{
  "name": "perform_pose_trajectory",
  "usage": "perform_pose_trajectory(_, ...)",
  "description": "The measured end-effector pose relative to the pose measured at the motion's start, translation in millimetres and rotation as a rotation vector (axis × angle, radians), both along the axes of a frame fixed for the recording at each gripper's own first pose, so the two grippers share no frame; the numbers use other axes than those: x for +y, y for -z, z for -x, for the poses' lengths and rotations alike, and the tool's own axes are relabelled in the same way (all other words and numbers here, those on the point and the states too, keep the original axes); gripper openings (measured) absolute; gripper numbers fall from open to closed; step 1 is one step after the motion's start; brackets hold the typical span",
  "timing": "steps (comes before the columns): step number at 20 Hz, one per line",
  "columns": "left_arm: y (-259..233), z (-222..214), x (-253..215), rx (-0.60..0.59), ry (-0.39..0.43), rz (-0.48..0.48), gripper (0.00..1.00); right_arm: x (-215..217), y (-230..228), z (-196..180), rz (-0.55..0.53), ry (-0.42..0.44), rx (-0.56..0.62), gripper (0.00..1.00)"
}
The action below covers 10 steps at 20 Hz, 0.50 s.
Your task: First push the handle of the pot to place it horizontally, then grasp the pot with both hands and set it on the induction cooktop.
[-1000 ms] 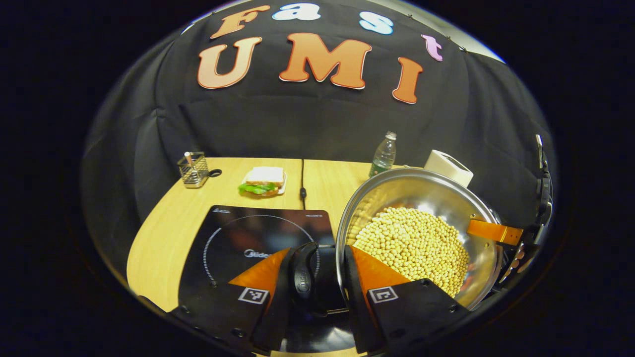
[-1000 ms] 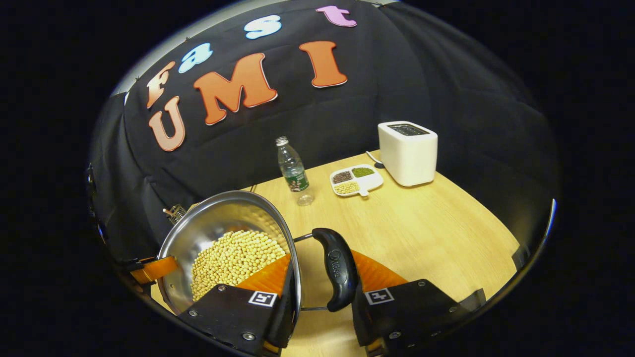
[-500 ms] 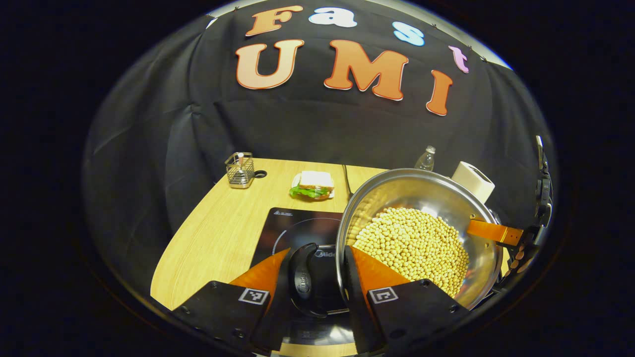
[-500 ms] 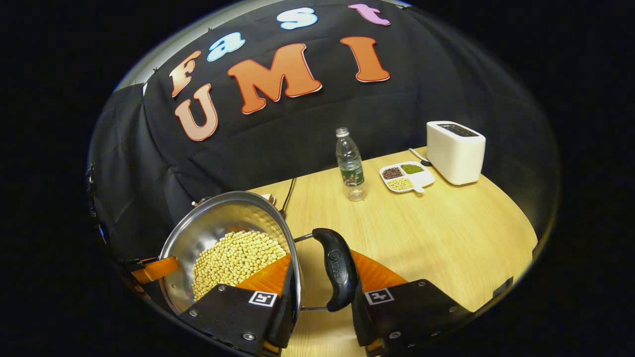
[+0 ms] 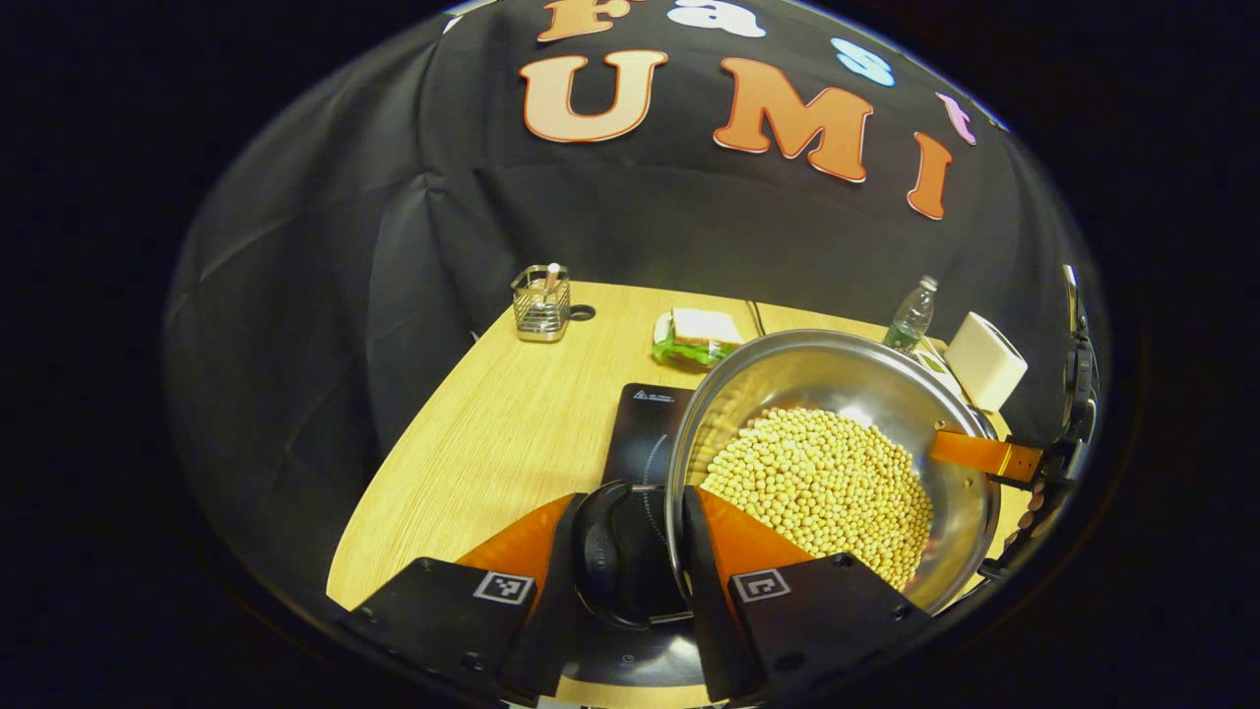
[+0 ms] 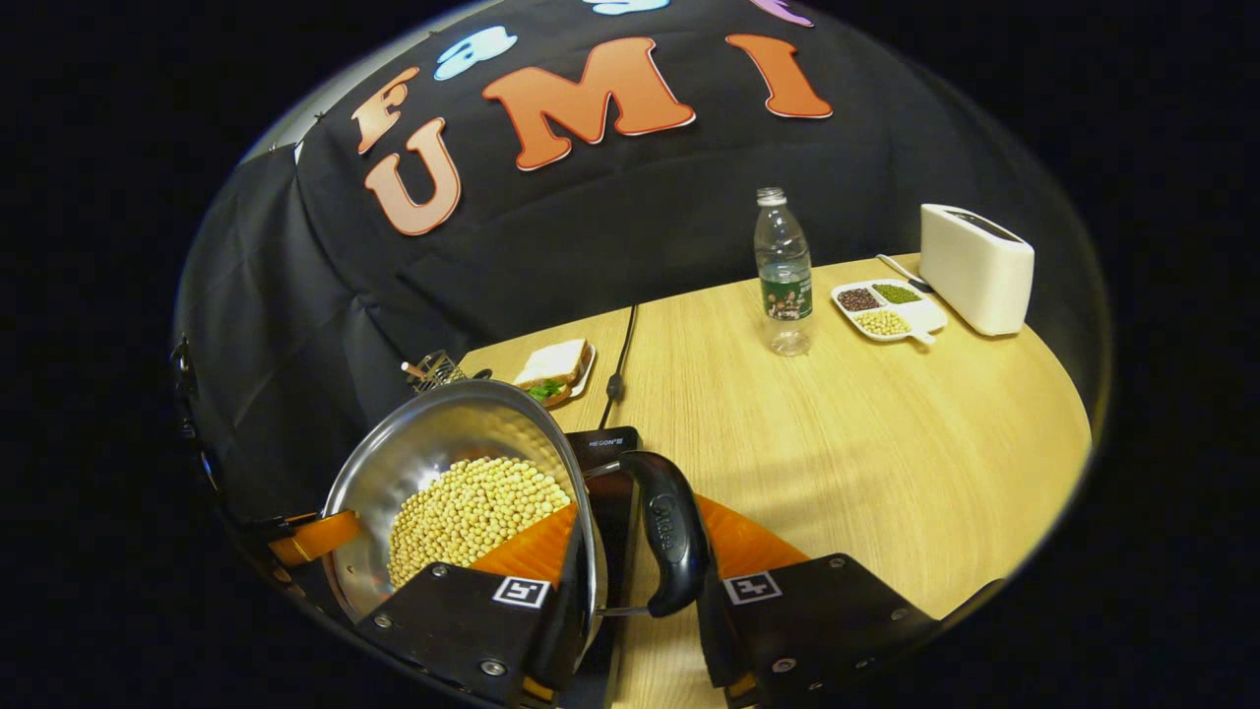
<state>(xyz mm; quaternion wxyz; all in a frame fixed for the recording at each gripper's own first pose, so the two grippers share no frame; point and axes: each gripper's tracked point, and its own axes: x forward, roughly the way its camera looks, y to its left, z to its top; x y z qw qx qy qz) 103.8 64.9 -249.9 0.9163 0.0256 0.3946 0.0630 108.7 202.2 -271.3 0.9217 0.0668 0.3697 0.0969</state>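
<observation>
A steel pot (image 5: 837, 394) full of soybeans (image 5: 822, 487) hangs between both grippers, partly above the black induction cooktop (image 5: 645, 428). My left gripper (image 5: 630, 512) is shut on the pot's black side handle (image 5: 598, 551), with one finger inside the rim. In the right gripper view, the pot (image 6: 433, 448) sits at lower left with the cooktop (image 6: 608, 445) showing beneath it. My right gripper (image 6: 638, 522) is shut on the opposite black handle (image 6: 669, 532) in the same way. Each gripper shows across the pot in the other's view: the right gripper (image 5: 984, 455), the left gripper (image 6: 315, 537).
On the wooden table (image 6: 847, 453) stand a wire holder (image 5: 540, 303), a sandwich on a plate (image 5: 701, 331), a water bottle (image 6: 784, 276), a divided dish of grains (image 6: 886, 310) and a white toaster (image 6: 975, 268). A black cable (image 6: 620, 364) runs back from the cooktop.
Both grippers have carried the pot leftward across the table. The cooktop now lies under the pot's left part and has come into the right gripper view.
</observation>
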Motion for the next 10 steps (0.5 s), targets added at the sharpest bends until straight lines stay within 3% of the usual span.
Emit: perform_pose_trajectory(10,24.4,-13.3,23.7,0.031,0.002,0.028,0.61,12.9,19.8,-4.5,0.017,0.004,0.028,0.49)
